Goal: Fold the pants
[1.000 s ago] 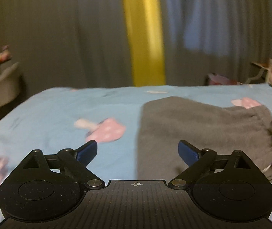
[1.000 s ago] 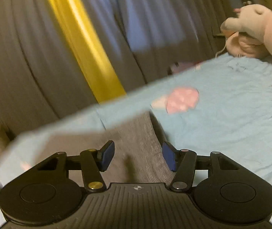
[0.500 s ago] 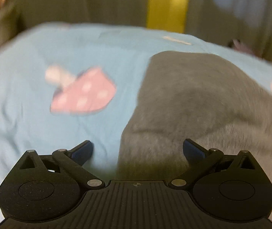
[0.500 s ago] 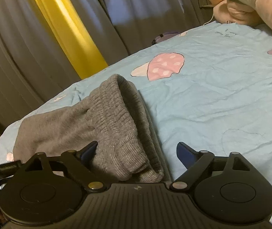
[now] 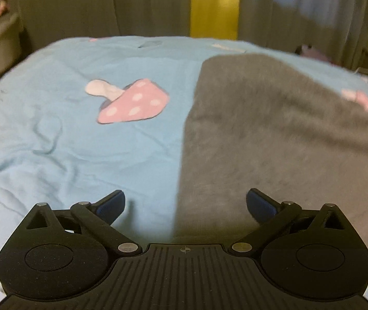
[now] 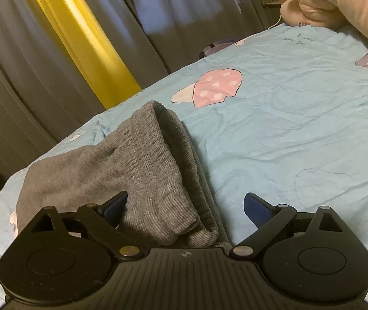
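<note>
- Two black two-finger tongs are pointing at a pair of soft grey knit pants (image 5: pixel 274 139) that is lying on a light blue bed sheet with pink mushroom pictures (image 5: pixel 75 155).
- The left gripper (image 5: pixel 185 204) is standing wide apart and is holding nothing. Its blue tips are sitting on both sides of the pants' straight left edge, one over the sheet and one over the grey cloth.
- The right gripper (image 6: pixel 186 206) is standing wide too and is gripping nothing yet. The thick ribbed waistband (image 6: pixel 158 170) is bunching up in a hump between its tips, close to the left tip.
- The pants are looking already doubled over, so my guess is that another fold is coming next.
- One thing that could go wrong: the tongs could be pinching the blue sheet along with the pants, because the sheet is lying right under the edge.
- The right tongs could be grabbing only the top layer of the hump, and then the lower layer would be sliding out and making the fold crooked.
- If one side is lifting higher than the other, the soft cloth could be sagging and wrinkling.
- A peach plush toy (image 6: pixel 339 2) is lying at the far corner, well apart from the pants.
</note>
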